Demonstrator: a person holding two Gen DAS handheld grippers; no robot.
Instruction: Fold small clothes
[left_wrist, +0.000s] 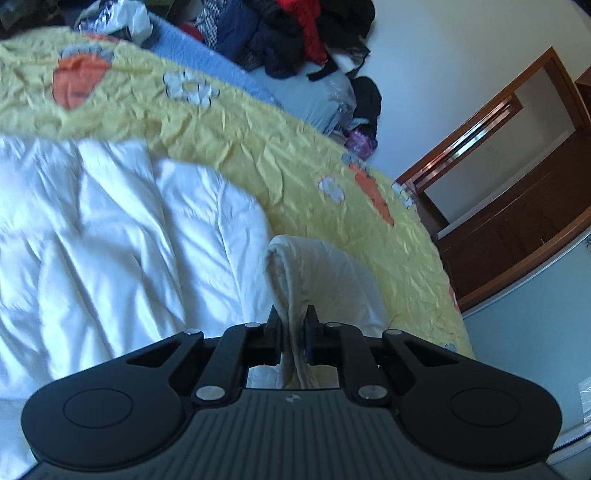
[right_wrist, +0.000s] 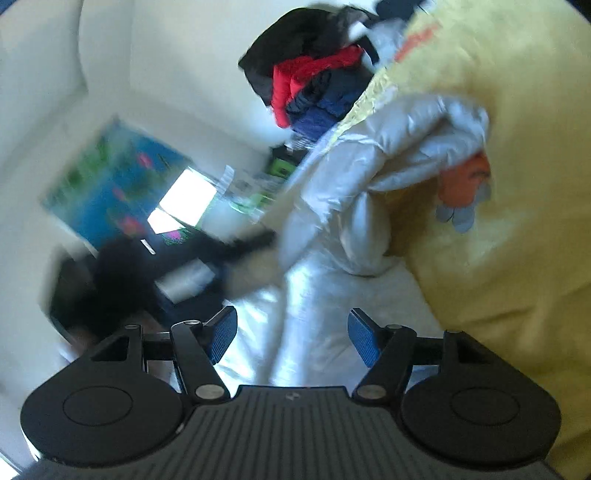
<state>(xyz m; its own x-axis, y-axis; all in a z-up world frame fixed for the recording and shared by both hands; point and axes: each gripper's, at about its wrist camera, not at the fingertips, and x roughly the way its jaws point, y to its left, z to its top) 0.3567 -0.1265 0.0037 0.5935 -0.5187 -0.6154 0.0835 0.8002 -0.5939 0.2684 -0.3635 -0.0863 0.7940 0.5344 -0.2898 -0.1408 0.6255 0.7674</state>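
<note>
A: Surface first. Bed covered by a yellow sheet printed with orange carrots and white flowers, heavily creased. A white quilt lies over its near side. At the far end, a heap of dark, red and blue clothes on a blue blanket. White wall beyond; wooden door frame at right of the left wrist view.

B: Left gripper?

A: Jaws drawn together, pinching a small off-white garment. The cloth rises from between the fingers in a rounded fold and droops to the right, above the boundary of quilt and sheet.

B: Right gripper?

A: Jaws spread wide, blue pads visible, nothing between them. It points over the quilt, which bunches against the yellow sheet. View strongly motion-blurred.

B: Background there?

A: Same clothes heap against the wall, a blue-green picture, dark blurred objects below it; cannot identify them.
</note>
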